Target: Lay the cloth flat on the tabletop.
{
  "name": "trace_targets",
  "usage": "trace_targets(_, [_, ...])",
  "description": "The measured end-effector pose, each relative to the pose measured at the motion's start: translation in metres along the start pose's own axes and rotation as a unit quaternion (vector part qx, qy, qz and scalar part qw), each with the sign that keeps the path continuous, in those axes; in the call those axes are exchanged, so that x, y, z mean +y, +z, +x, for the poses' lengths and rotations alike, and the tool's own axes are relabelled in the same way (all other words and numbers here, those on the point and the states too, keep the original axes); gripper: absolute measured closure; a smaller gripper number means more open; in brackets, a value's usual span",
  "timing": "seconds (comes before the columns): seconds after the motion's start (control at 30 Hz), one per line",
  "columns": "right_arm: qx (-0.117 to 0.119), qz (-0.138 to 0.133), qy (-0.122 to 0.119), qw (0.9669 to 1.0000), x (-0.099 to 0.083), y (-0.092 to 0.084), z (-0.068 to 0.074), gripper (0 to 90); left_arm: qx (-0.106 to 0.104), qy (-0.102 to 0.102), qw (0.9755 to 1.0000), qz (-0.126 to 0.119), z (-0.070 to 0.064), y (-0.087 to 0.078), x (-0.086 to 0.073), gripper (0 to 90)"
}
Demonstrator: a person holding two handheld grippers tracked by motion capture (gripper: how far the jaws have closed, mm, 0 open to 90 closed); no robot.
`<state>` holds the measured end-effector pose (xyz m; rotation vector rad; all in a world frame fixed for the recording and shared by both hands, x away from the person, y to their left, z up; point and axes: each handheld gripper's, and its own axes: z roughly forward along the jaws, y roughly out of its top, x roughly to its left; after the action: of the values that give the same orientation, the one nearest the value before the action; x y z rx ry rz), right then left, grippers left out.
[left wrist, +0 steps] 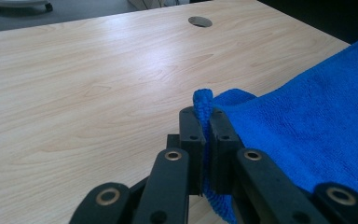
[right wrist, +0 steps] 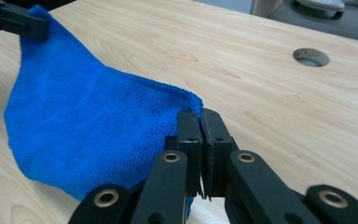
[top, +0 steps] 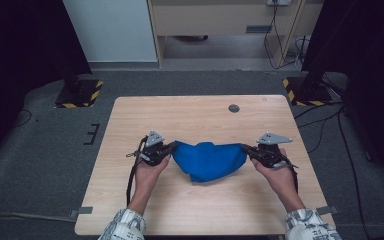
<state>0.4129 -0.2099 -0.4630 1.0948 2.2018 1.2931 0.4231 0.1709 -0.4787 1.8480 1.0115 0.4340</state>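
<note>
Two corners of one blue cloth (top: pixel 209 160) are pinched, one by each tool, above the middle of the wooden table (top: pixel 200 117). At about nine o'clock of the cloth, the left gripper (top: pixel 172 147) has its jaws closed on a bunched corner, which pokes up between the pads in the left gripper view (left wrist: pixel 203 103). Between the two tools the cloth hangs in a slack sag, its lower edge drooping toward six o'clock and seemingly brushing the tabletop. At about three o'clock, the right gripper (top: pixel 244 148) is likewise clamped on the opposite corner, the fabric edge disappearing between its closed jaws (right wrist: pixel 186 105). A round cable hole (top: pixel 234 108) lies toward twelve o'clock, well apart from the cloth. Judged from this arrangement, grasping of both corners is complete and the cloth is partly raised; what remains is probably to pull it taut, then spread or fold it on the table.
</note>
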Motion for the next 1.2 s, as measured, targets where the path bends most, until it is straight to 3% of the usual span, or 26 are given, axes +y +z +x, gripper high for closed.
trace_targets(0.23, [-0.012,-0.009,0.009,0.9998,0.002,-0.004,-0.009,88.4,-0.004,-0.007,0.9999,-0.014,0.006,-0.007,-0.002,86.1])
trace_targets(0.6, [-0.018,-0.016,0.01,0.9997,0.004,-0.013,-0.006,88.7,-0.007,-0.005,0.9993,-0.036,0.003,-0.017,0.001,85.2])
trace_targets(0.77, [-0.025,-0.013,0.007,0.9996,0.012,-0.019,-0.006,88.7,-0.028,0.002,0.9989,-0.037,0.003,-0.021,0.004,85.5])
trace_targets(1.2, [-0.024,-0.045,-0.01,0.9986,0.036,-0.045,0.0,88.6,-0.032,0.021,0.9971,-0.066,-0.011,-0.049,0.027,85.9])
